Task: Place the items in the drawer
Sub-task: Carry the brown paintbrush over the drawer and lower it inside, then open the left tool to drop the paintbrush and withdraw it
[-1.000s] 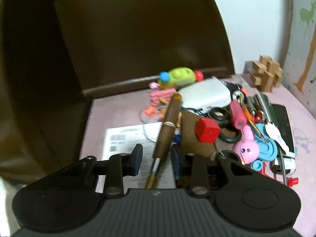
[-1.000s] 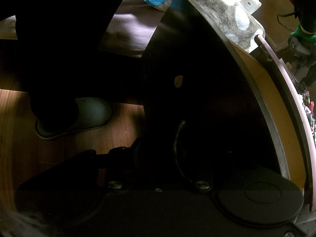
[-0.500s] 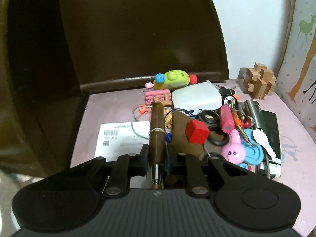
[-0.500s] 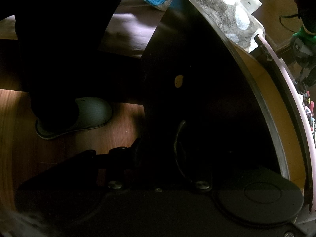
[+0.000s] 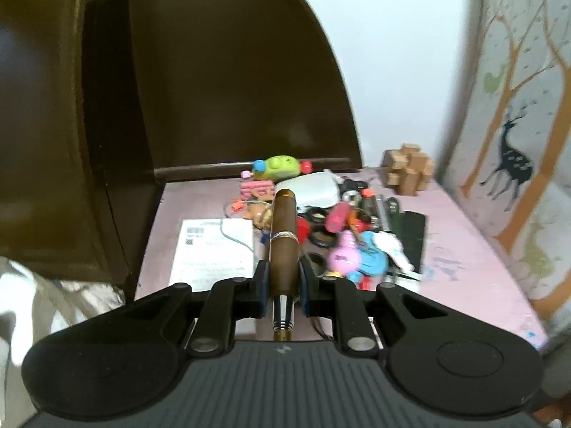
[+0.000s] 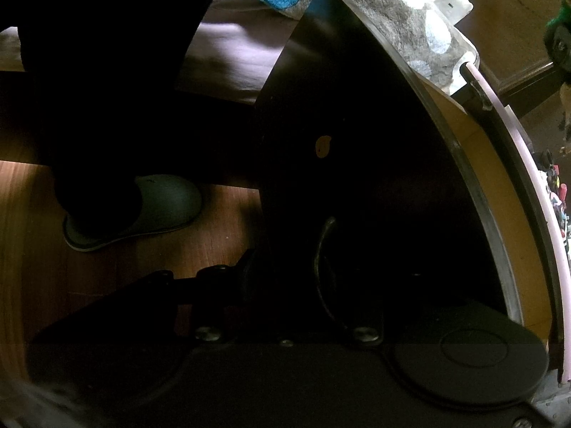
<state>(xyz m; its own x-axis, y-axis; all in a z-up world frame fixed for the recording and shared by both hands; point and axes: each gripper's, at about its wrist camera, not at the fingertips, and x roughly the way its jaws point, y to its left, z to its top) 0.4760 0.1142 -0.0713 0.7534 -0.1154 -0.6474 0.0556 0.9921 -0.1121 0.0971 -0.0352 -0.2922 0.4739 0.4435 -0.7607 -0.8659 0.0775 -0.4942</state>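
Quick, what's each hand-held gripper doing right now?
Left hand-held gripper: closed on the brown pen.
Right hand-held gripper: at the drawer handle, too dark to tell whether it's open or closed.

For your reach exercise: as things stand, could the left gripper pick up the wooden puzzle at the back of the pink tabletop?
Probably not yet: the left gripper is shut on the brown pen. The wooden puzzle itself stands unobstructed.

Left tool clamped; right tool dark, unclear.

A pink tabletop carries a toy pile and paper sheet.
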